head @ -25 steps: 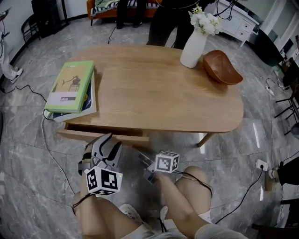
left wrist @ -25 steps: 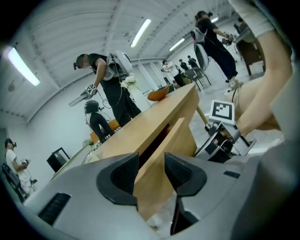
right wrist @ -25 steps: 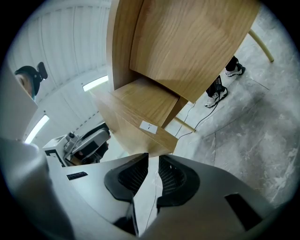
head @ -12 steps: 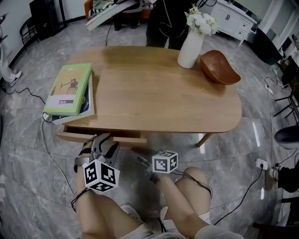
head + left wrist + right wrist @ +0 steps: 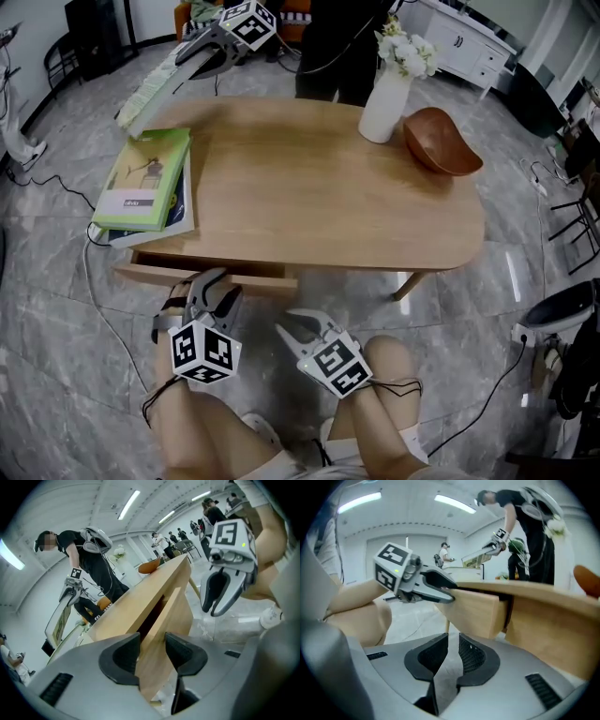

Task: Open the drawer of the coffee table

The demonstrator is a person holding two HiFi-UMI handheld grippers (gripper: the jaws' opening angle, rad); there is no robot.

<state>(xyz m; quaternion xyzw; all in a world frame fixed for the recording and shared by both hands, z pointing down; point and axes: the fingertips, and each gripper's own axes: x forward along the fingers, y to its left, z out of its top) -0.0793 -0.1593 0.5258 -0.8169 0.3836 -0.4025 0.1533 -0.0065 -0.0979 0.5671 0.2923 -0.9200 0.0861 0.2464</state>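
The wooden coffee table (image 5: 319,202) has a drawer under its near left edge, pulled out a little; its front panel (image 5: 253,277) stands clear of a dark gap. My left gripper (image 5: 211,284) straddles that panel (image 5: 176,616) near its left end. Its jaws have just been opening and now stand wide, with the panel between the pads and not pressed. My right gripper (image 5: 298,324) hangs in the air below the table edge, to the right of the left one. Its jaws stand a little apart with nothing between them (image 5: 453,641); only floor shows through the gap.
Two stacked books (image 5: 145,178) lie on the table's left end. A white vase of flowers (image 5: 384,94) and a brown bowl (image 5: 441,139) stand at the far right. Another person beyond the table holds a flat book (image 5: 164,80) in a gripper. A table leg (image 5: 410,281) slants at the right.
My right gripper has rolled over and risen, so its jaws now point toward the table. The left gripper has stayed at the drawer front. The other person's gripper and book came into view.
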